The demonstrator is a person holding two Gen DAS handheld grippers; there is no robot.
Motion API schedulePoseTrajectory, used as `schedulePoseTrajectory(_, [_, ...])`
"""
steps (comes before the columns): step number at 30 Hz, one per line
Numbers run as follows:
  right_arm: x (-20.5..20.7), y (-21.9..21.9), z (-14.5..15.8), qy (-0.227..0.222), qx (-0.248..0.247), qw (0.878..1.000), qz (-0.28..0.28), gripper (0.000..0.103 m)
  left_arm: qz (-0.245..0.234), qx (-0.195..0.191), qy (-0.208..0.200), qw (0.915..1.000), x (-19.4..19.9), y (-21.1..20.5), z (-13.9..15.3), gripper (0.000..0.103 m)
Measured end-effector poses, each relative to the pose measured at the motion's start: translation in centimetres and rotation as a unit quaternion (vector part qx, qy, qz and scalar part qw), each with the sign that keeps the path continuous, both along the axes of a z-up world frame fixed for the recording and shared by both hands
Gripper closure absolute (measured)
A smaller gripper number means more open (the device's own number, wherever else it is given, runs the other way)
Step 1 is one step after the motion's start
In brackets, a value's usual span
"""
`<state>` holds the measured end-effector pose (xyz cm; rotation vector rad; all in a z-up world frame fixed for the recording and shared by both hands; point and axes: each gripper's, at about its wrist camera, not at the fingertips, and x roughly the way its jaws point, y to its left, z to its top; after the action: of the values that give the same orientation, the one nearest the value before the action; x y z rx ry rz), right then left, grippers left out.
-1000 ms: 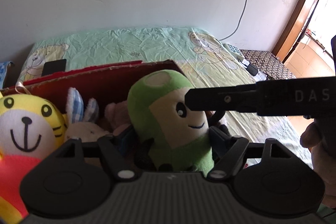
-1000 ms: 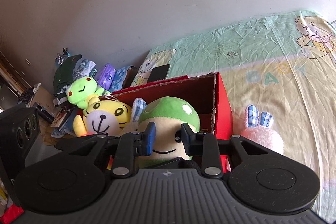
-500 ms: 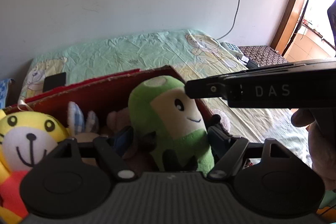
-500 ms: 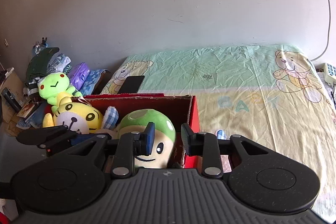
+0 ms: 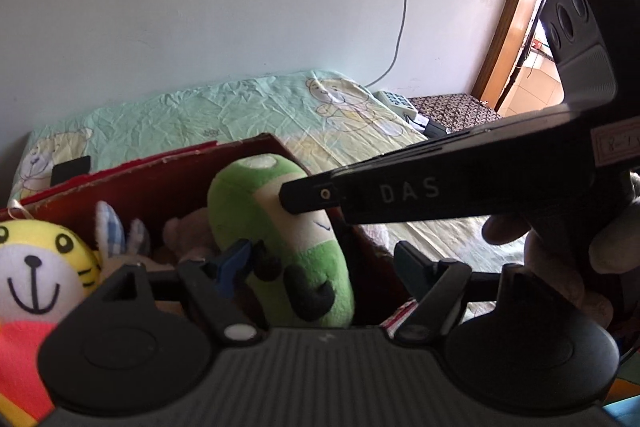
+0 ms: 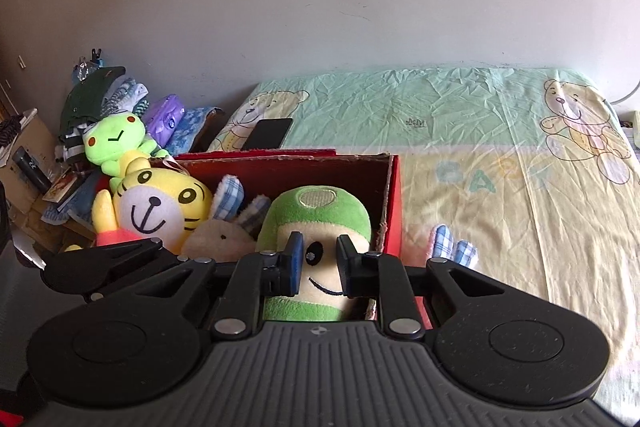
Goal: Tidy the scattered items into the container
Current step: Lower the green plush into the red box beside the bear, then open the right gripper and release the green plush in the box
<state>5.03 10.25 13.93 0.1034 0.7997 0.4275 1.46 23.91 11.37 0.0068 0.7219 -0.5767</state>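
Note:
A red cardboard box [image 6: 394, 195] stands on the bed and holds a green mushroom plush [image 6: 320, 223], a yellow tiger plush [image 6: 160, 207] and a beige bunny plush [image 6: 220, 235]. My left gripper [image 5: 324, 263] is open; the green plush [image 5: 276, 227] stands between its fingers, touched by neither. My right gripper [image 6: 318, 263] is open just in front of the plush's face. Its side crosses the left wrist view [image 5: 440, 187]. A pink bunny plush [image 6: 452, 247] with checked ears lies on the bed just right of the box.
A black phone [image 6: 268, 133] lies on the teddy-print sheet [image 6: 460, 131] behind the box. A green frog plush [image 6: 116, 139] and folded clothes [image 6: 120, 99] pile up at the left. A cable [image 5: 404, 7] runs down the wall; a doorway [image 5: 532, 39] is at the right.
My left gripper has opened and let go of the green plush, which now leans in the box. My right gripper has swung left and closer to the plush.

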Motion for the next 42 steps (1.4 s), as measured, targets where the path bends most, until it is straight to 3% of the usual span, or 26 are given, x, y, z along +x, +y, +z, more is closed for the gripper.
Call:
schedulePoseTrajectory(5, [0.3,0.2,-0.8,0.001,-0.024,1.000,-0.009,0.086,-0.012,0.005,-0.004,0.9999,0.2,-1.0,-0.5,0.022])
schedulePoseTrajectory(8, [0.6,0.1,-1.4,0.007,-0.042,0.999,-0.016,0.092,-0.016,-0.002,0.001,0.9999,0.6,-1.3,-0.7,0.022])
schedulePoseTrajectory(10, [0.8,-0.6,-1.4,0.012,-0.028,0.999,-0.023,0.097,-0.020,-0.010,0.007,0.9997,1.0,-1.5,-1.0,0.024])
schedulePoseTrajectory(13, [0.5,-1.4,-0.9,0.007,-0.003,1.000,-0.024,0.093,-0.023,-0.020,0.008,0.9995,1.1,-1.6,-1.2,0.021])
schedulePoseTrajectory(17, [0.3,-0.7,-0.3,-0.008,-0.012,1.000,0.001,0.093,-0.025,-0.020,0.005,0.9995,1.0,-1.8,-1.4,0.020])
schedulePoseTrajectory(23, [0.7,-0.2,-1.3,0.012,-0.009,1.000,0.012,0.092,-0.020,-0.006,0.008,0.9998,0.9,-1.6,-1.3,0.024])
schedulePoseTrajectory(29, [0.8,-0.5,-1.5,0.016,-0.003,1.000,0.005,0.092,0.016,-0.017,0.043,0.9988,1.2,0.4,-1.4,0.024])
schedulePoseTrajectory(37, [0.0,-1.3,-1.1,0.025,0.048,0.998,-0.019,0.086,0.072,0.016,0.053,0.9959,1.4,1.0,-1.4,0.024])
schedulePoseTrajectory(42, [-1.0,-1.2,-0.7,0.018,0.050,0.998,-0.020,0.085,0.089,0.039,0.049,0.9941,0.8,0.4,-1.2,0.023])
